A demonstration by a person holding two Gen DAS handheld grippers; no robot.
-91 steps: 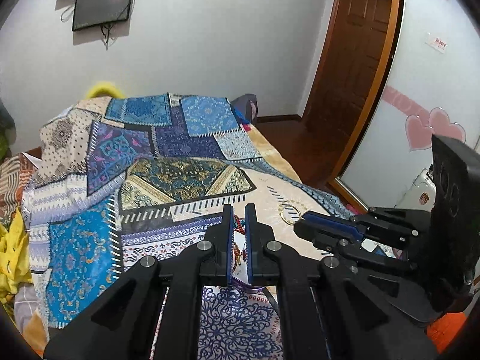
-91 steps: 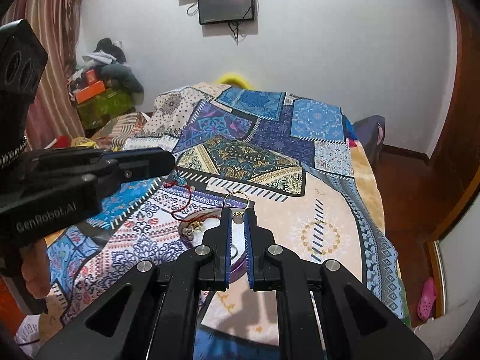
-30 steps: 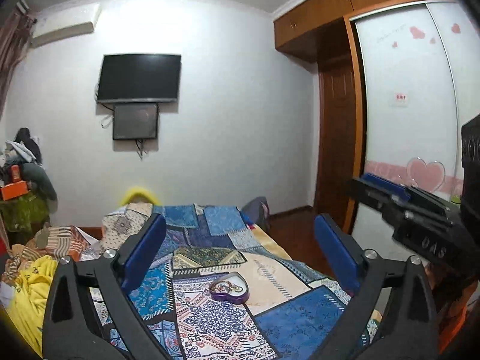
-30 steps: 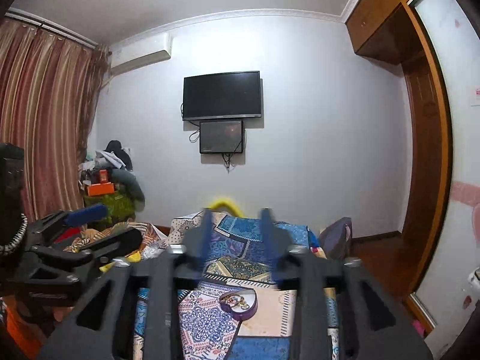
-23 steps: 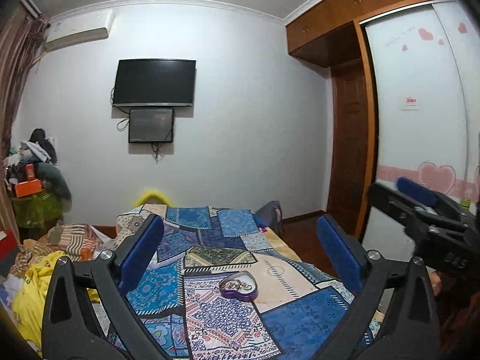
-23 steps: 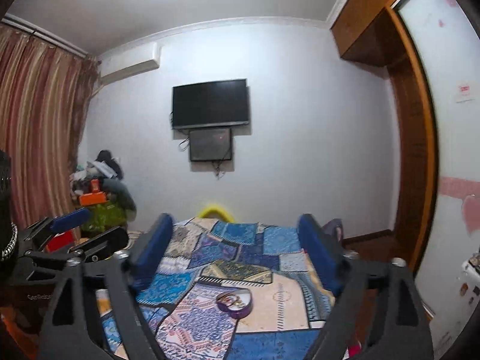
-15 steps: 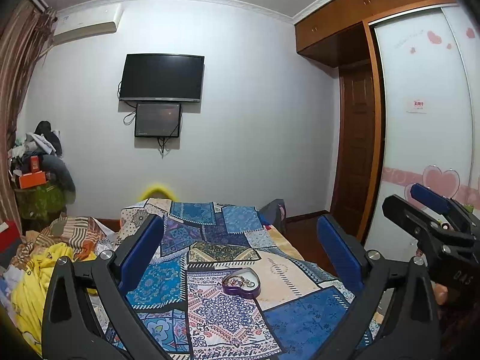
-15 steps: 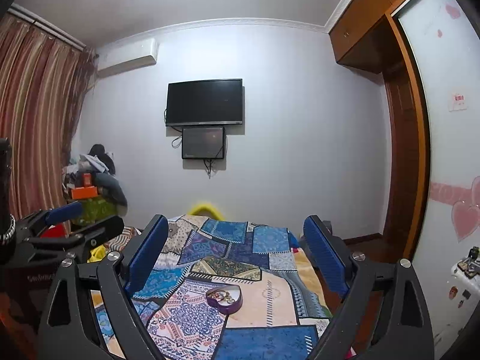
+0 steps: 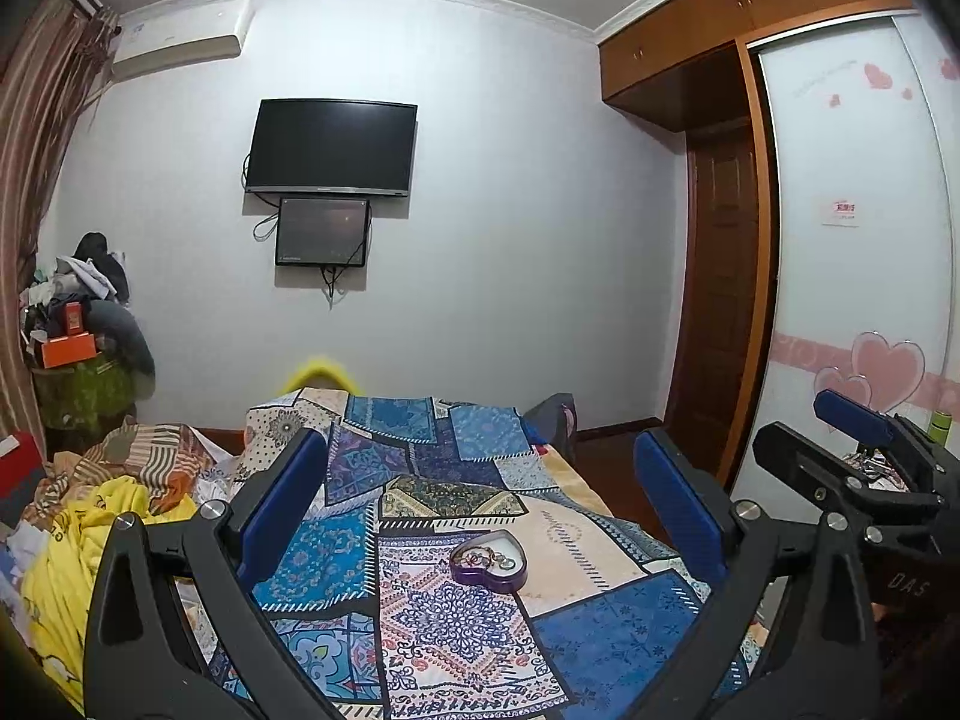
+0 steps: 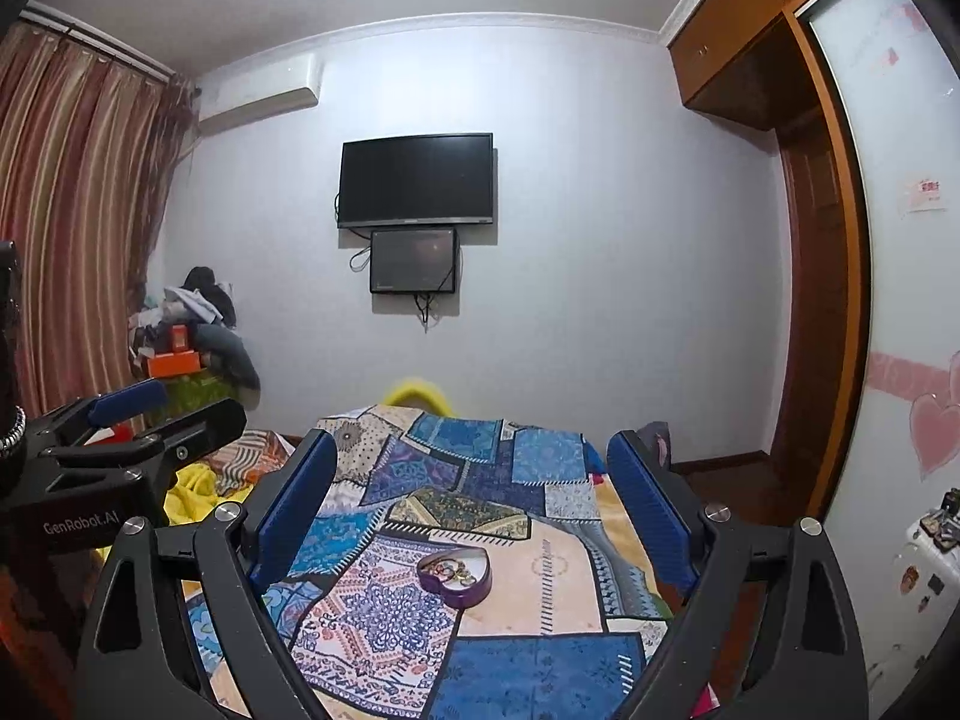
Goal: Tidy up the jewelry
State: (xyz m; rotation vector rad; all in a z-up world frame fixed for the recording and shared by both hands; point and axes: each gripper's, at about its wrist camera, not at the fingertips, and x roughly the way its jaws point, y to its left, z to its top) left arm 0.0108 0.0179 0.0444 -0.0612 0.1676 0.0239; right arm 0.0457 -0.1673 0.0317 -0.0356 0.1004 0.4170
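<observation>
Heart-shaped purple box (image 9: pixel 489 561), lid off, on patchwork bedspread (image 9: pixel 468 630); heart's tip points toward the right bed edge. Contents: gold rings and small jewelry (image 10: pixel 451 570), details indistinct. Left gripper (image 9: pixel 480 498) and right gripper (image 10: pixel 471 486): fingers spread wide, empty, raised well clear of the box.

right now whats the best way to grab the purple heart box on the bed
Grip the purple heart box across its low side walls, coming from above with one finger on each flank near the narrow pointed end. It lies flat and open on the patchwork bedspread with jewelry inside, so keep it level.
</observation>
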